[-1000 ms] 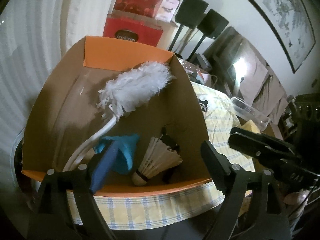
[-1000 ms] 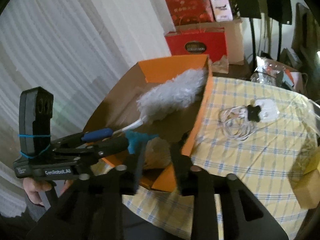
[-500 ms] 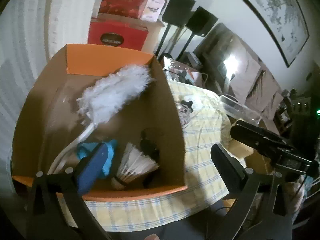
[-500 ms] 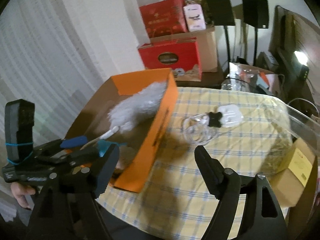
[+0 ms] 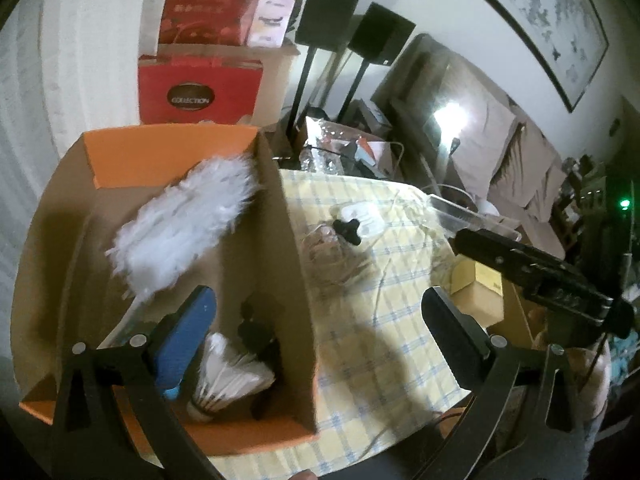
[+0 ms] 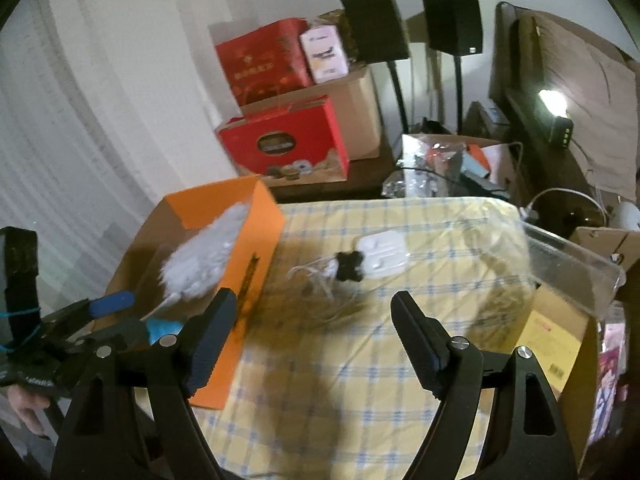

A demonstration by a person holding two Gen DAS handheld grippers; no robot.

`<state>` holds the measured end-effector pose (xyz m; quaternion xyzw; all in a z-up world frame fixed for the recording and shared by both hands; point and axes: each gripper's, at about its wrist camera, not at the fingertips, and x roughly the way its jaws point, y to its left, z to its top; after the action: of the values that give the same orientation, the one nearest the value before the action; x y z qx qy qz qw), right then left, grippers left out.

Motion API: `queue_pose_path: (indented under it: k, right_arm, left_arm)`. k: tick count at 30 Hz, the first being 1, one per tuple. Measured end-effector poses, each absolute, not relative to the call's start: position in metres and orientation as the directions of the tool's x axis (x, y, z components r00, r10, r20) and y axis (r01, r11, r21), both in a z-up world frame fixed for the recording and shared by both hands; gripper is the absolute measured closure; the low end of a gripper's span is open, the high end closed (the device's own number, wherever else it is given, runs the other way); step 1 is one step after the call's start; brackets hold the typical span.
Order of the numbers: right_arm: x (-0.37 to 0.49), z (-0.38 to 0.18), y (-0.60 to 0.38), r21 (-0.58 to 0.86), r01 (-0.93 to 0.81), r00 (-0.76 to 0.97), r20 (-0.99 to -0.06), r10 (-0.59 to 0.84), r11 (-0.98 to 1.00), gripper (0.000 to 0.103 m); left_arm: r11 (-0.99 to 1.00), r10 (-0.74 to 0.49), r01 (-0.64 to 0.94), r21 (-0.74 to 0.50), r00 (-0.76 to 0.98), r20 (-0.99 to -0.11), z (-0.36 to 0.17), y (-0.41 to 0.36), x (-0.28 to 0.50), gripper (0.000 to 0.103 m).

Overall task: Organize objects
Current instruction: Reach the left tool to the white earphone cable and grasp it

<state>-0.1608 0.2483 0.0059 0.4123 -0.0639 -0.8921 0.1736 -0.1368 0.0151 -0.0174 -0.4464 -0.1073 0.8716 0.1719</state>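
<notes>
An orange cardboard box (image 5: 168, 156) stands at the left of the checked tablecloth (image 5: 360, 344). In it lie a white feather duster (image 5: 180, 224), a shuttlecock (image 5: 224, 380), a small black object (image 5: 256, 328) and a teal item, mostly hidden. A white charger with a coiled cable and a black clip (image 5: 352, 228) lies on the cloth; it also shows in the right wrist view (image 6: 360, 260). My left gripper (image 5: 316, 320) is open and empty over the box's right wall. My right gripper (image 6: 316, 320) is open and empty above the cloth, short of the cable.
A small yellow box (image 5: 476, 292) and a clear plastic tray (image 6: 572, 264) sit at the table's right. Red gift boxes (image 6: 284, 144), speakers on stands and clutter stand behind the table. A white curtain hangs at the left.
Both grippers have swung right, from over the box toward the tablecloth. My right gripper has opened wide. The box's contents have not moved.
</notes>
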Motion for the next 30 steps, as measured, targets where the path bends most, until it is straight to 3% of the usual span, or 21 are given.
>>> queue_pose_path:
  k: [6, 14, 22, 30]
  right_arm:
    - [-0.185, -0.007, 0.254, 0.224, 0.233, -0.595, -0.736, -0.321, -0.946, 0.023]
    - [-0.217, -0.030, 0.266, 0.238, 0.190, -0.568, -0.765, -0.304, -0.953, 0.036]
    - [-0.228, -0.049, 0.286, 0.254, 0.131, -0.556, -0.782, -0.283, -0.958, 0.036]
    - [-0.229, -0.052, 0.300, 0.269, 0.104, -0.554, -0.784, -0.281, -0.957, 0.036]
  left_arm:
    - [-0.916, 0.400, -0.218, -0.337, -0.537, -0.743, -0.012, 0.033, -0.160, 0.000]
    - [-0.917, 0.397, -0.246, -0.314, -0.500, -0.770, -0.017, 0.058, -0.196, 0.002]
    - [-0.932, 0.281, -0.334, -0.140, -0.422, -0.862, -0.042, 0.101, -0.222, 0.017]
    - [-0.908, 0.208, -0.414, -0.066, -0.307, -0.929, -0.074, 0.132, -0.239, 0.017]
